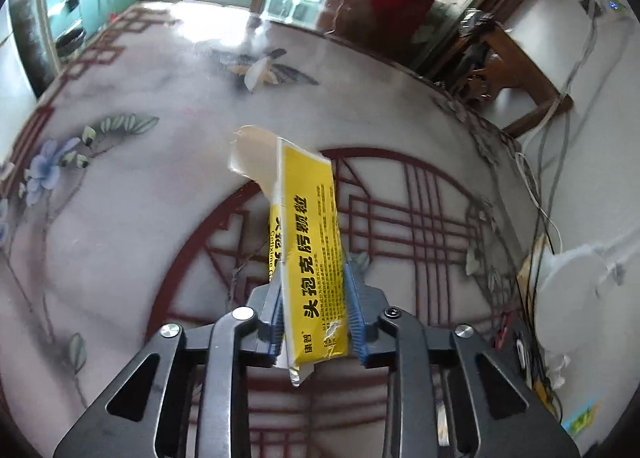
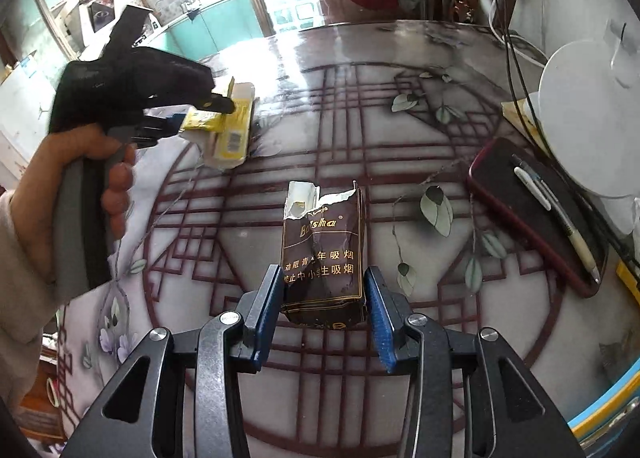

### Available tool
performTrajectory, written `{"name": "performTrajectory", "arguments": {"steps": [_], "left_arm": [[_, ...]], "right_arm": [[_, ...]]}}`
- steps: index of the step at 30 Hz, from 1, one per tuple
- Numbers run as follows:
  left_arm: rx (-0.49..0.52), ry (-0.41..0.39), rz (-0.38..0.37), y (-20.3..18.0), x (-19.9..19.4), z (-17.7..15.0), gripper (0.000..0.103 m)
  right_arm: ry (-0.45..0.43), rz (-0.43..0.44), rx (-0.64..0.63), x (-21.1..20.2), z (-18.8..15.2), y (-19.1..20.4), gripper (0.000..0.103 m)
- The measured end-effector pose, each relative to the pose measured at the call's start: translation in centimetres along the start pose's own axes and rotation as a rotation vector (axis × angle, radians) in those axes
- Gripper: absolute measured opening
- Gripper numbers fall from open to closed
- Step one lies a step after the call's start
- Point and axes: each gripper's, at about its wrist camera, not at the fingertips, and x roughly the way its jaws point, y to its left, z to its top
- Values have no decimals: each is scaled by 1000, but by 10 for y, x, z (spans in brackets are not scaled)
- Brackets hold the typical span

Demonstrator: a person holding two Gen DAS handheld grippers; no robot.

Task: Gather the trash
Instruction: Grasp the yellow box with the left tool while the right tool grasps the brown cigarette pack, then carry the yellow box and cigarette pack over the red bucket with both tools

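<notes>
My left gripper (image 1: 314,322) is clamped on a torn yellow medicine box (image 1: 310,254), lifted off the patterned table (image 1: 120,218). My right gripper (image 2: 324,310) pinches a torn brown cigarette pack (image 2: 324,254), seemingly clear of the table too. Both pieces are picked up; I judge dropping them in a bin remains, but no bin shows. A scrap (image 1: 258,72) lies farther off, too blurred to name.

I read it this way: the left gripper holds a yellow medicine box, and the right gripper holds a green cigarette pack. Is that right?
Not quite. The cigarette pack in the right gripper is dark brown with a torn top, not green, as the right wrist view shows. The rest stands: the left gripper holds the yellow medicine box.
</notes>
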Motion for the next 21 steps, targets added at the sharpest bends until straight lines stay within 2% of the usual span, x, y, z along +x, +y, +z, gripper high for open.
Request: {"name": "performTrajectory", "arguments": {"steps": [4, 6, 14, 21], "left_arm": [[48, -47, -15, 0, -36, -16, 20], [58, -60, -21, 3, -53, -24, 13], [89, -114, -22, 27, -125, -79, 11], [88, -99, -21, 48, -152, -117, 11]], "right_arm": [[-19, 18, 8, -6, 2, 7, 39], [-28, 25, 10, -10, 3, 13, 39], [-68, 50, 23, -38, -6, 40, 39], [-57, 67, -28, -52, -31, 73, 39]]}}
